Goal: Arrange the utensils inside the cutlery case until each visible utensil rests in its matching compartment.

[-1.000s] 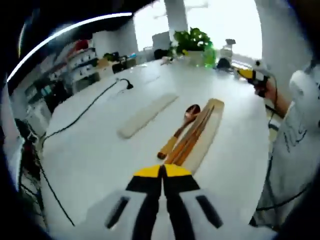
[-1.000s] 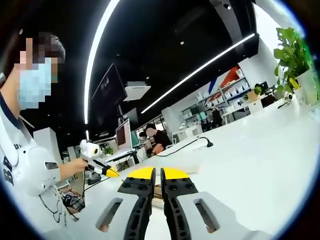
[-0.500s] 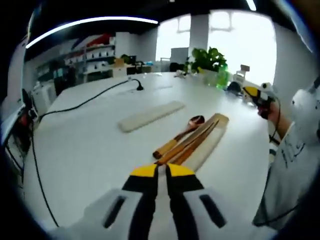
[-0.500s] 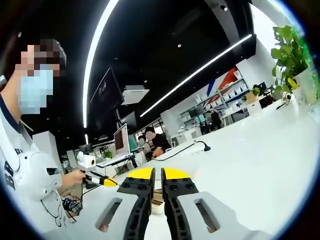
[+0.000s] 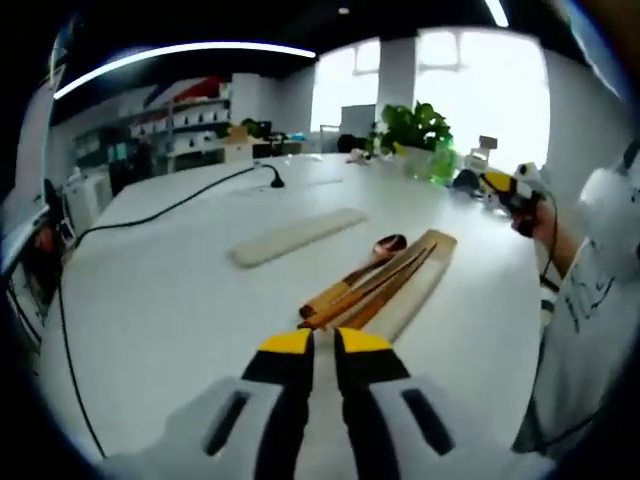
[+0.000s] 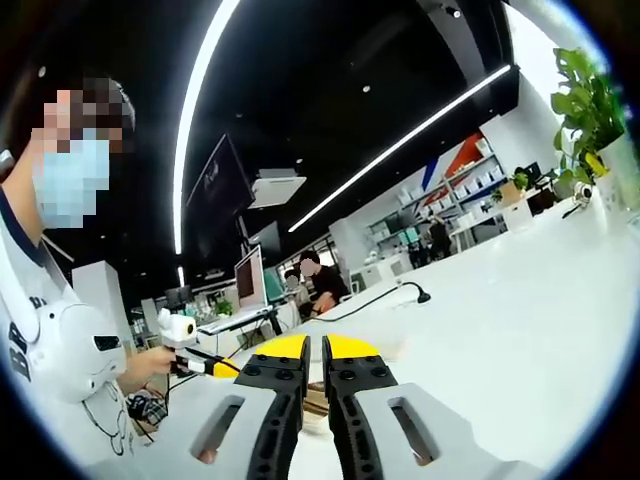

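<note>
A long beige cutlery case base [image 5: 423, 283] lies on the white table [image 5: 180, 300], just ahead of my left gripper [image 5: 326, 345]. A wooden spoon [image 5: 383, 246] and a pair of brown chopsticks [image 5: 388, 282] rest lengthwise on the case, with their near ends sticking out towards my jaws. The beige lid [image 5: 295, 234] lies apart to the left. My left jaws stand open by a narrow gap and hold nothing. My right gripper [image 6: 316, 350] is shut and empty, raised above the table. The same right gripper [image 5: 505, 186] appears at the far right in a hand. The left gripper [image 6: 214, 366] is seen low and left in a hand.
A black cable [image 5: 170, 205] runs across the table's left side to a plug. A potted plant [image 5: 412, 124] and a green bottle [image 5: 441, 162] stand at the far edge. The person in white [image 5: 600, 290] stands close on the right. Other people sit at desks [image 6: 318, 284] behind.
My left jaws, pressed together a second ago, have parted slightly. The left view has levelled and drawn a little closer to the utensil ends. The right gripper has stayed shut and nearly still.
</note>
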